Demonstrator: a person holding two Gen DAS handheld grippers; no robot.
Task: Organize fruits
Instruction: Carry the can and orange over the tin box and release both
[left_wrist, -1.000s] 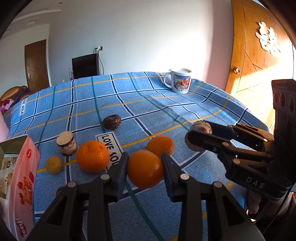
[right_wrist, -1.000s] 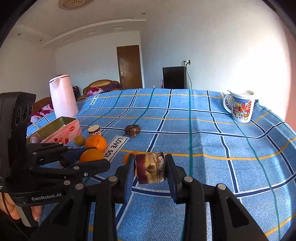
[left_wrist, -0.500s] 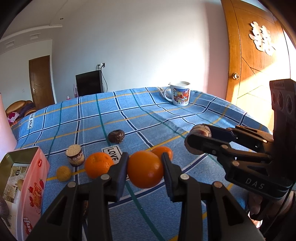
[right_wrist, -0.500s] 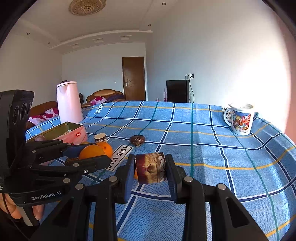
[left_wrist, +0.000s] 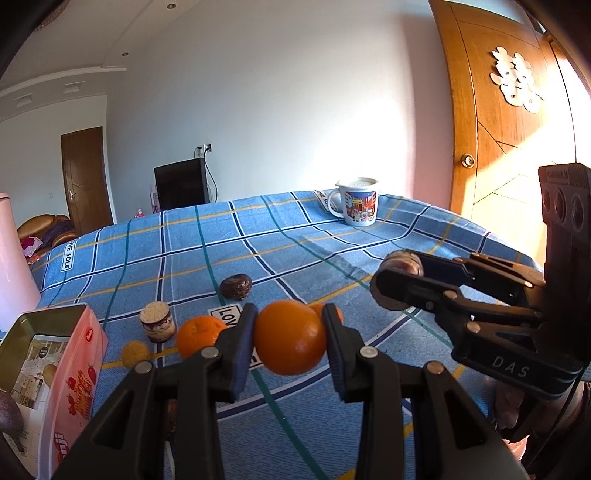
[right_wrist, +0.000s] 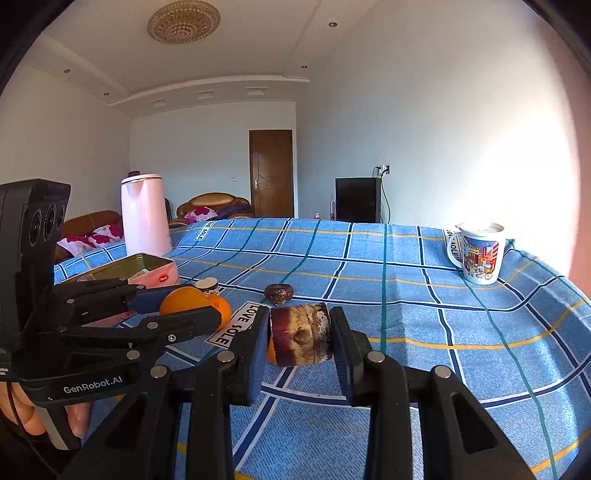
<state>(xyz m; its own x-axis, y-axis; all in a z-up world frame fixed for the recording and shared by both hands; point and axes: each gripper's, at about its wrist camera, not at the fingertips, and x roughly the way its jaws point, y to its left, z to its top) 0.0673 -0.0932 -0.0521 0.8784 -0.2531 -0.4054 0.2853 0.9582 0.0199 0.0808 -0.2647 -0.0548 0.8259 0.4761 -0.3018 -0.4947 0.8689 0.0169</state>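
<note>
My left gripper (left_wrist: 289, 338) is shut on an orange (left_wrist: 290, 337) and holds it above the blue checked tablecloth (left_wrist: 295, 251). My right gripper (right_wrist: 300, 334) is shut on a brown cake roll (right_wrist: 301, 334), also lifted; it shows at the right of the left wrist view (left_wrist: 400, 280). On the cloth lie a second orange (left_wrist: 199, 334), a third orange (left_wrist: 320, 309) partly hidden behind the held one, a small yellow fruit (left_wrist: 135, 353), a small layered cake (left_wrist: 157, 322) and a dark chocolate pastry (left_wrist: 236, 286).
An open pink tin box (left_wrist: 55, 369) stands at the near left, with a dark fruit (left_wrist: 9, 413) at its edge. A pink kettle (right_wrist: 144, 214) is behind it. A printed mug (left_wrist: 356, 201) stands at the far right edge. A wooden door (left_wrist: 509, 122) is to the right.
Both grippers have risen with their loads; the table objects sit lower and farther in both views. The grips have not changed.
</note>
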